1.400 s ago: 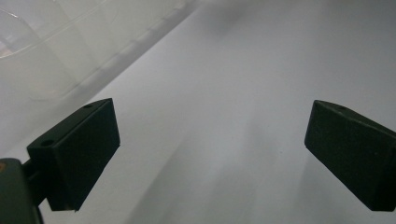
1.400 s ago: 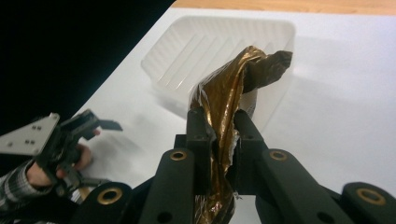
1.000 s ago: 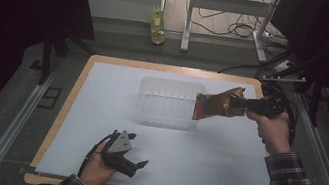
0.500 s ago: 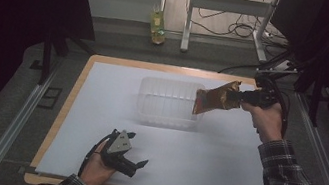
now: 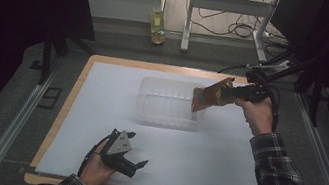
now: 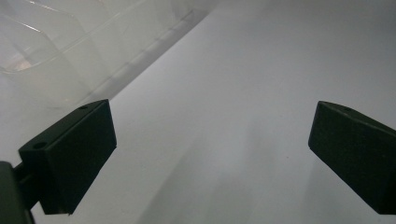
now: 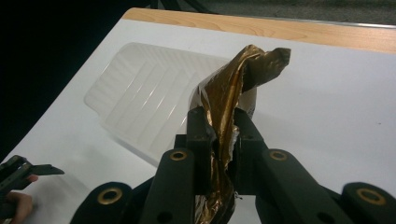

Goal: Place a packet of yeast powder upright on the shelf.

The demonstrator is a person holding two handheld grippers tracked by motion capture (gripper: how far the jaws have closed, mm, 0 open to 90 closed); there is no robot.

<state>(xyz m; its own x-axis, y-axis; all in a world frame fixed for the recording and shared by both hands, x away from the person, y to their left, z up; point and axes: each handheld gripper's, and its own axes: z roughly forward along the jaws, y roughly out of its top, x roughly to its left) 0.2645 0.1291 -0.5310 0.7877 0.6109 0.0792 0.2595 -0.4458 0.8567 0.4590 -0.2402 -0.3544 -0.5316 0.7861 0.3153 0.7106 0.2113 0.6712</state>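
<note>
A crumpled gold-brown snack bag [image 5: 209,96] hangs in the air over the right rim of a clear plastic tub [image 5: 165,104]. My right gripper [image 5: 230,93] is shut on the bag's end, coming in from the right. In the right gripper view the bag [image 7: 233,86] is pinched between the two jaws of the right gripper [image 7: 223,127], with the ribbed tub [image 7: 140,95] beyond it. My left gripper [image 5: 138,151] rests low on the white sheet near the front edge, open with nothing in it. In the left gripper view, its wide-apart jaws [image 6: 212,154] frame bare sheet, with the tub [image 6: 56,51] at upper left.
A white sheet [image 5: 221,163] covers the wooden-edged table [image 5: 65,111]. A yellow bottle [image 5: 158,23] stands on the floor behind the table, with a metal stand [image 5: 227,7] and cables farther back. Rails run along both sides.
The right hand has carried the bag a little left and farther from the person, bringing it over the tub's right rim. The left gripper has not moved.
</note>
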